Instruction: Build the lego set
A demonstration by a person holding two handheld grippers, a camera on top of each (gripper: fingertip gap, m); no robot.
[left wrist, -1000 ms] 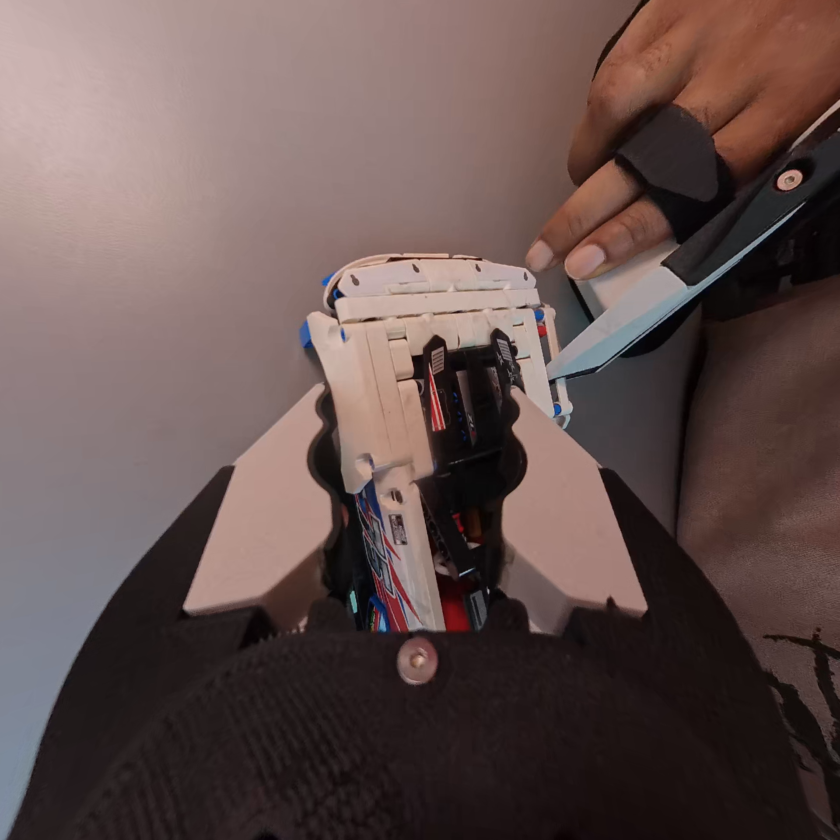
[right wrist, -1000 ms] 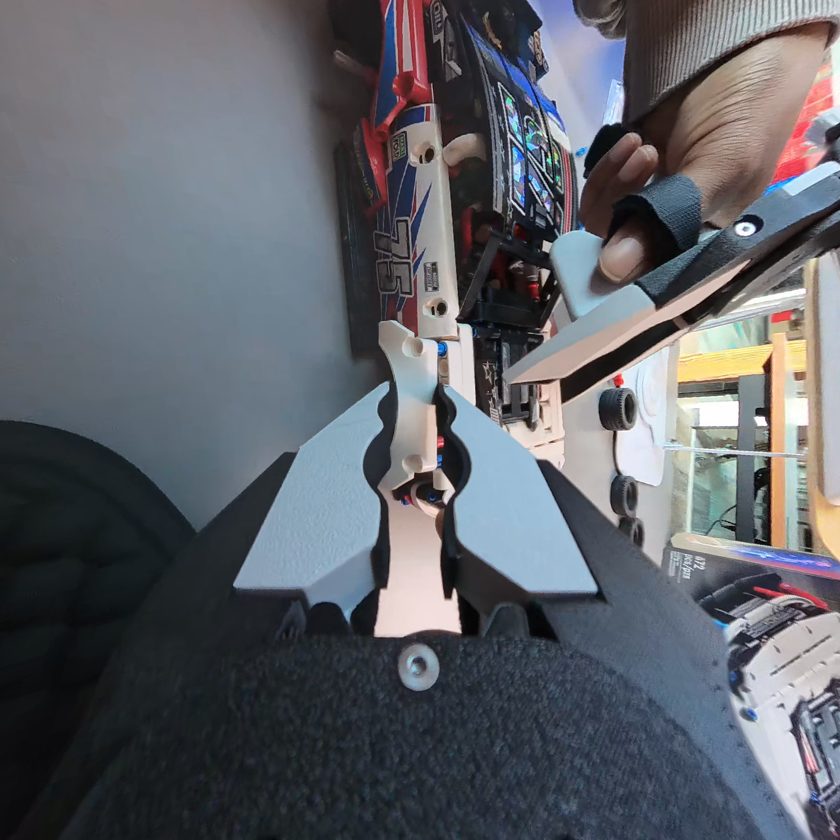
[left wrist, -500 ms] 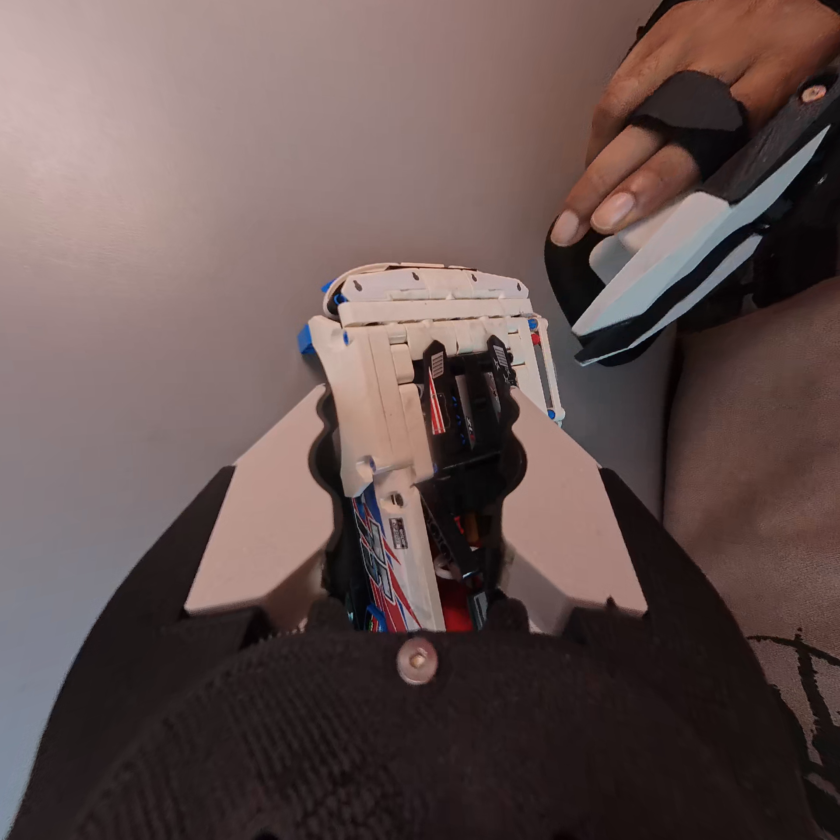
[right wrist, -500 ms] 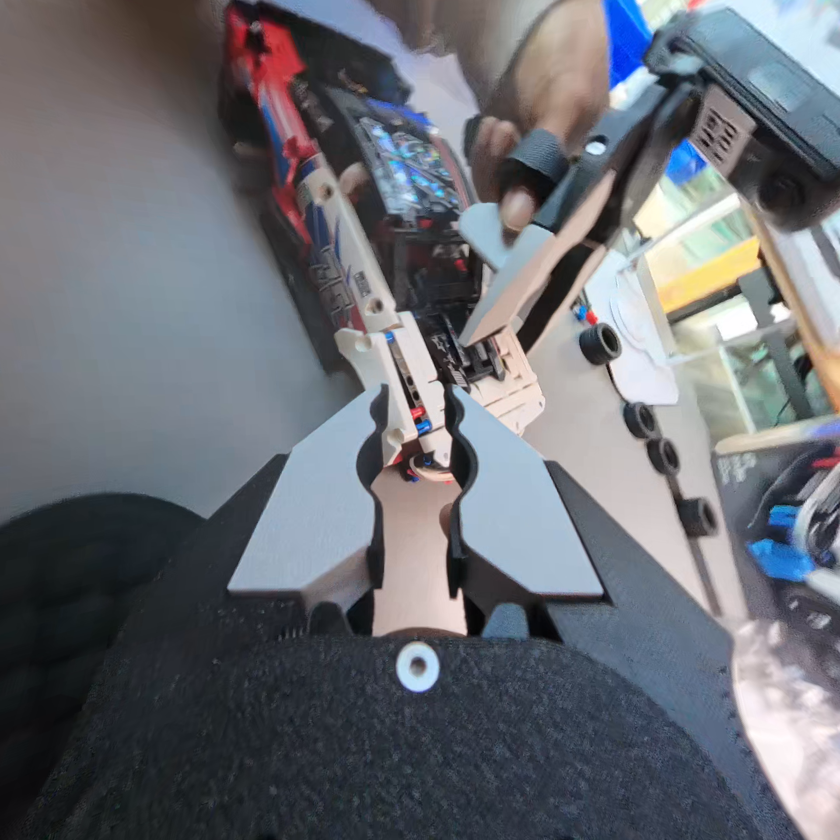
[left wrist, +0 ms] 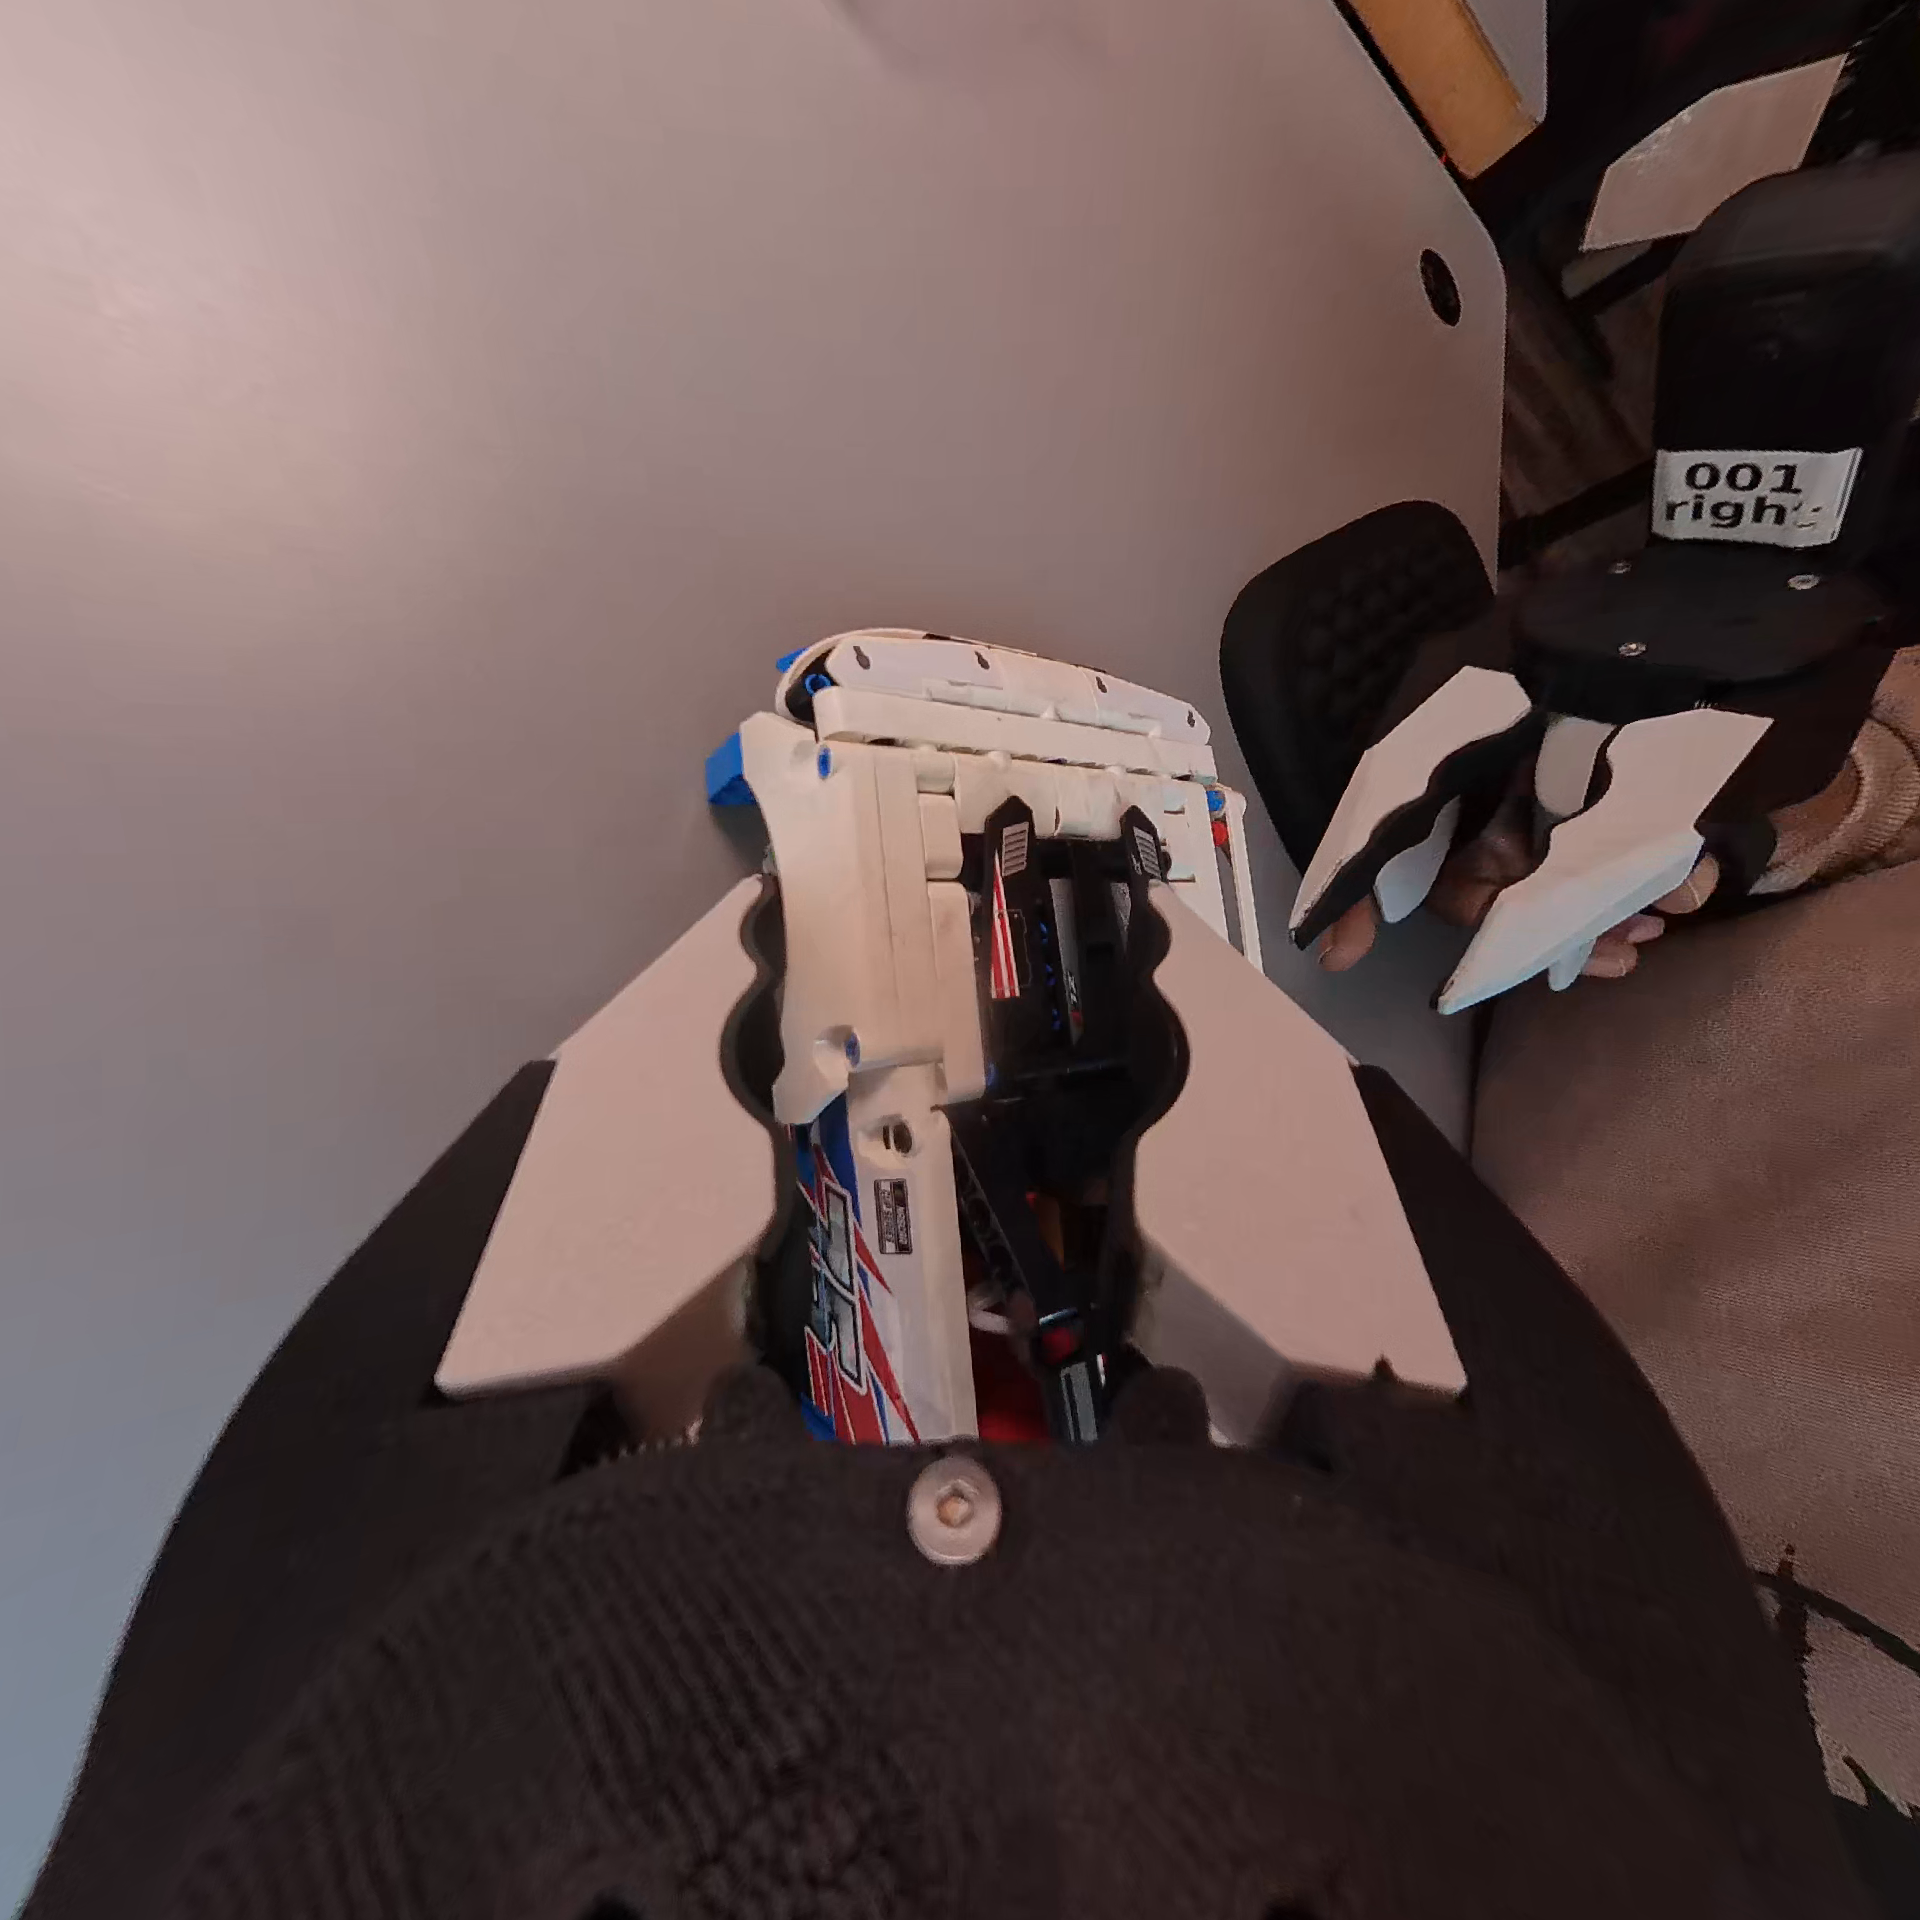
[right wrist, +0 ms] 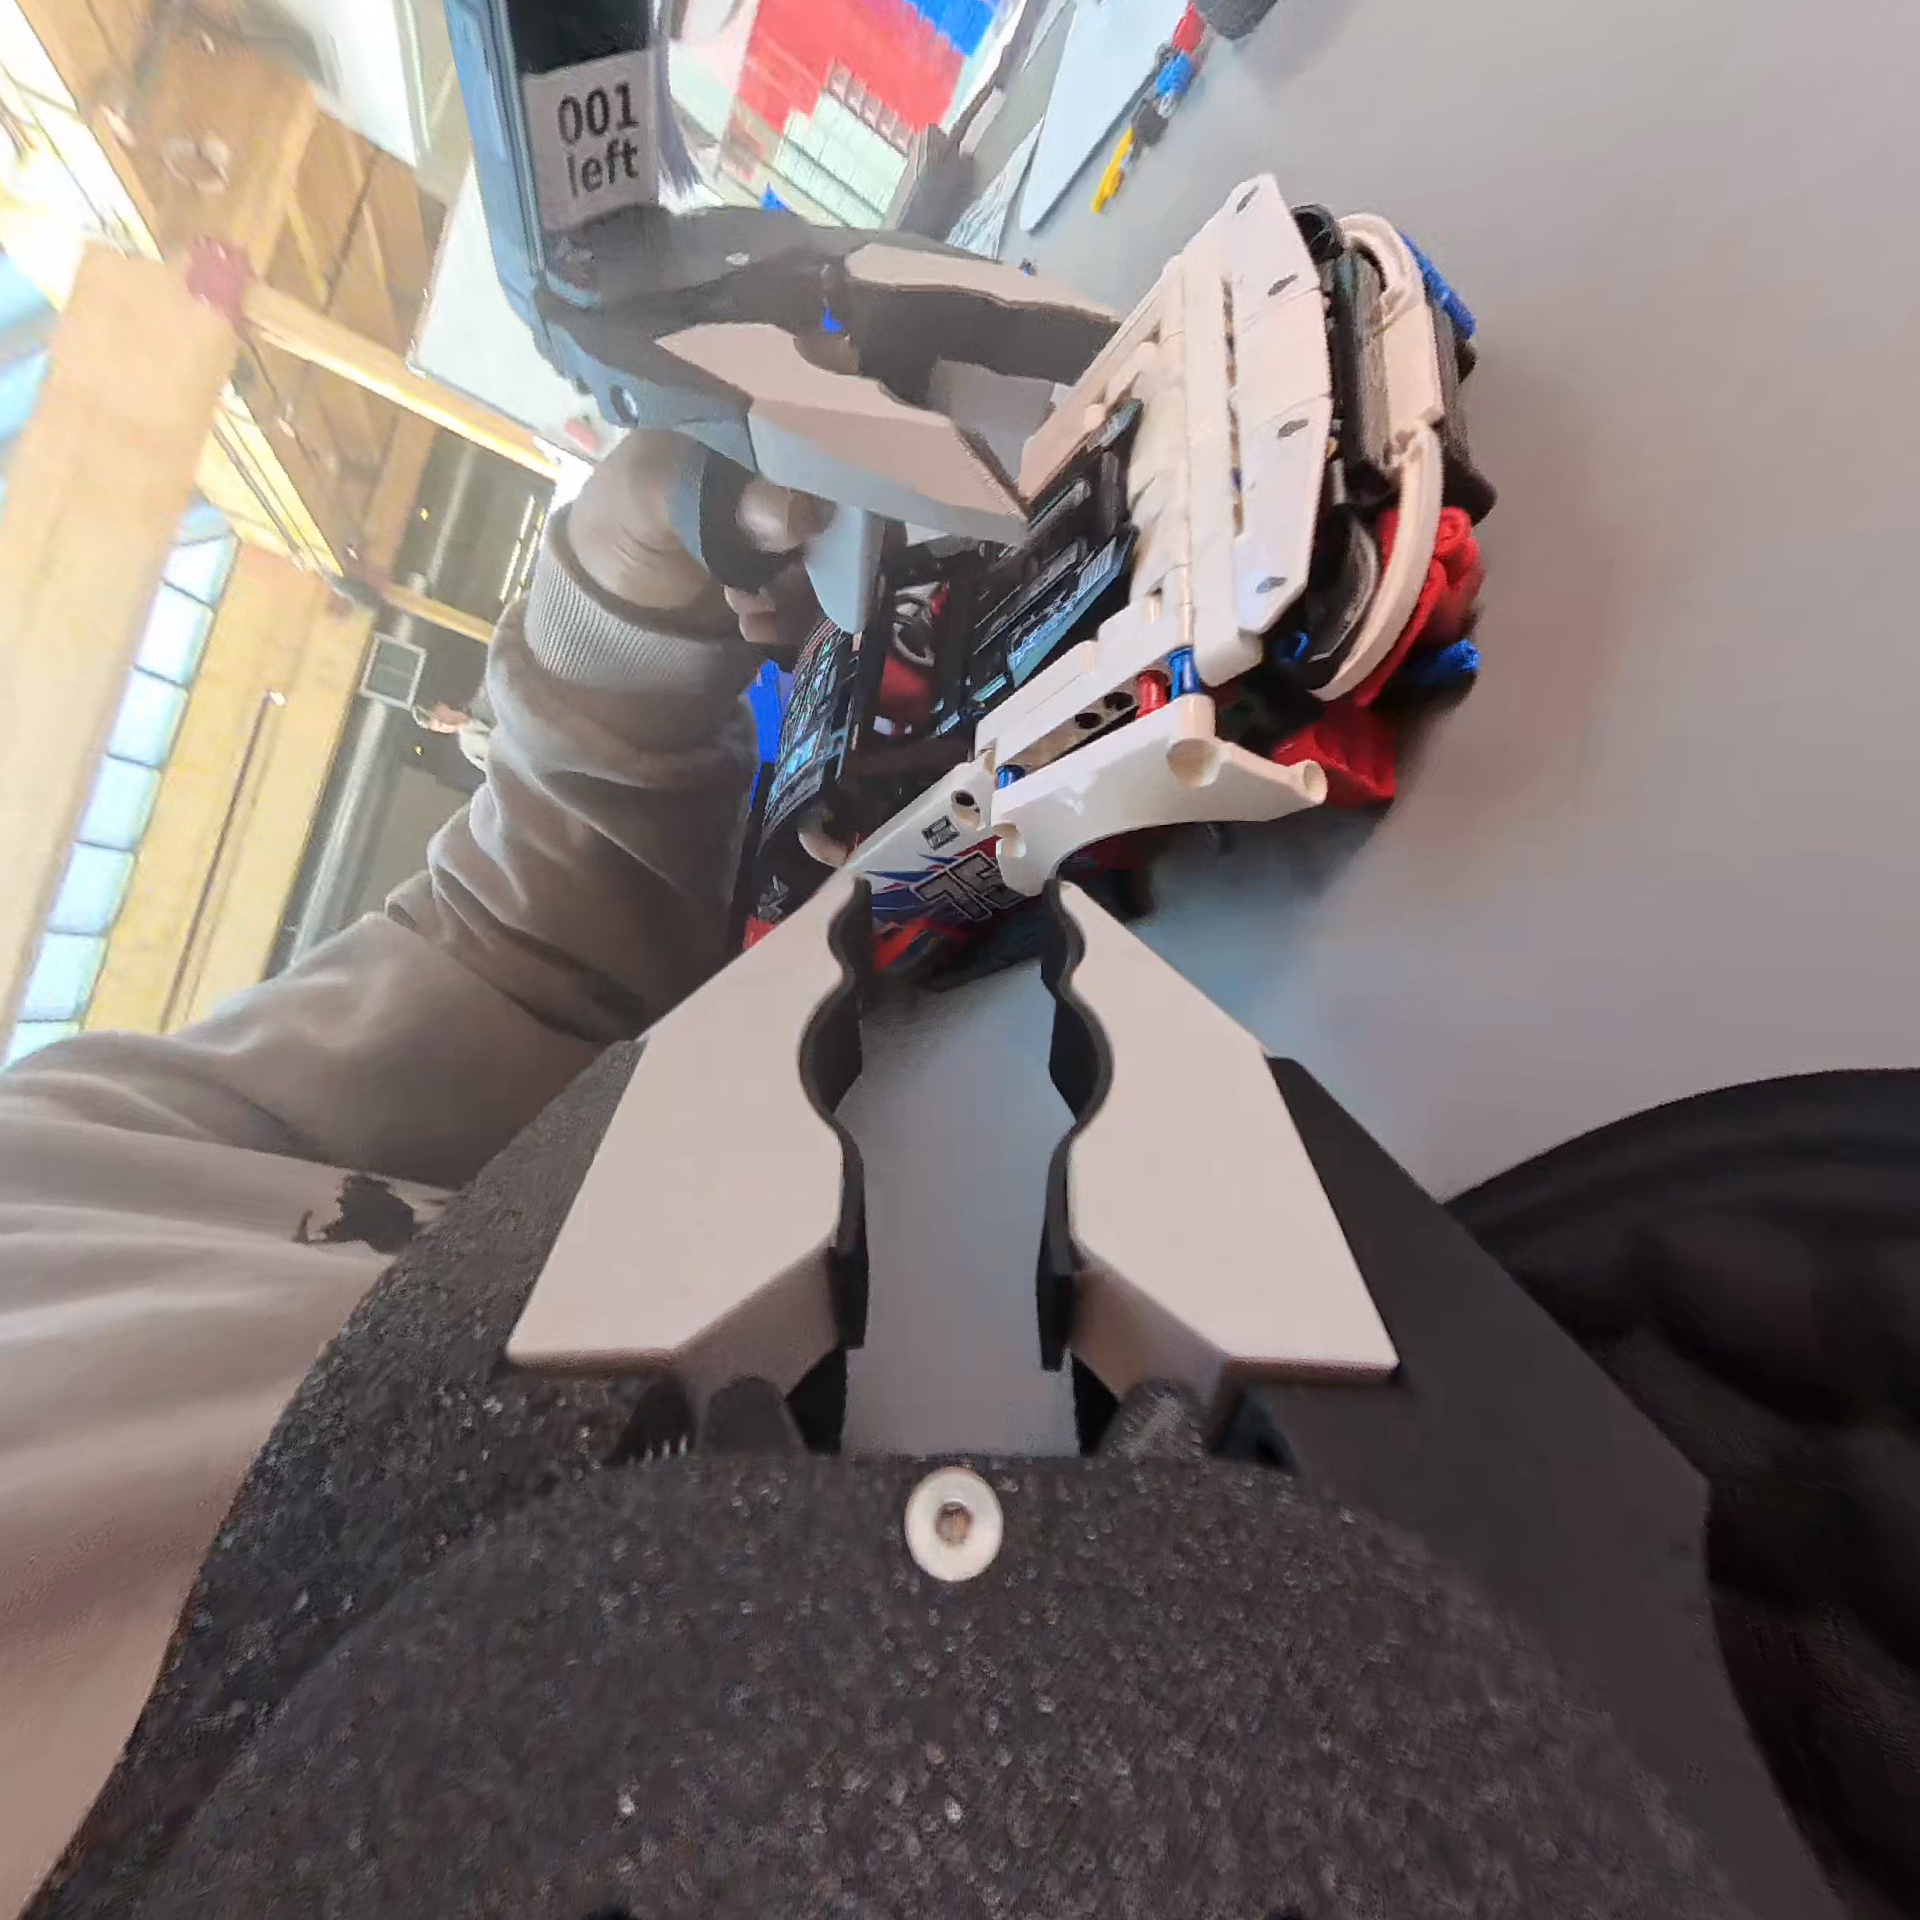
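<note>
Between the fingers of the left gripper sits the lego car, white with red and blue stripes, its far end against the grey table; that claw is clenched on the car's body. A second ago the right gripper pinched the car's white side panel; now it has let go and drawn back, jaws parted and empty, just beside the car. That piece looks seated, so fetching another seems next. Farther off, loose parts lie on the table.
</note>
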